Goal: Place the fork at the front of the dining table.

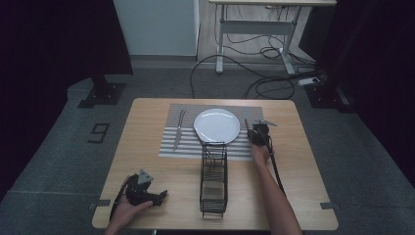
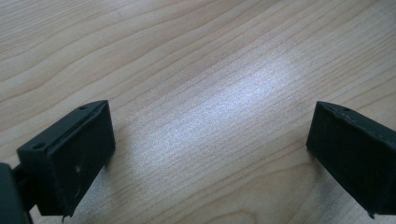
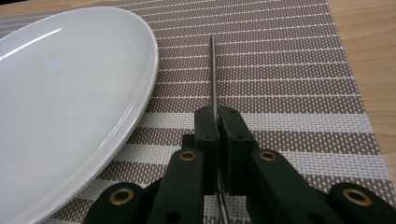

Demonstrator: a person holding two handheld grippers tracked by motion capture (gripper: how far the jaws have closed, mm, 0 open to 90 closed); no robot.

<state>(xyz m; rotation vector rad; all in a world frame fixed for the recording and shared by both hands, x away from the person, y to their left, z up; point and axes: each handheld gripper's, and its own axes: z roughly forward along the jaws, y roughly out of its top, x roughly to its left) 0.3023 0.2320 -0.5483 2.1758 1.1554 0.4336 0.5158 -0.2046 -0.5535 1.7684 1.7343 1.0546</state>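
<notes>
Right gripper, fingers pinching a thin, stiff, slippery metal utensil right of plate; grip mid-shaft. Left gripper fingers wide over desk.

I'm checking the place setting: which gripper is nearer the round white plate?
Right. The right gripper sits beside the round white plate on the striped placemat, shut on a thin metal utensil. The left gripper rests open at the table's near-left.
</notes>
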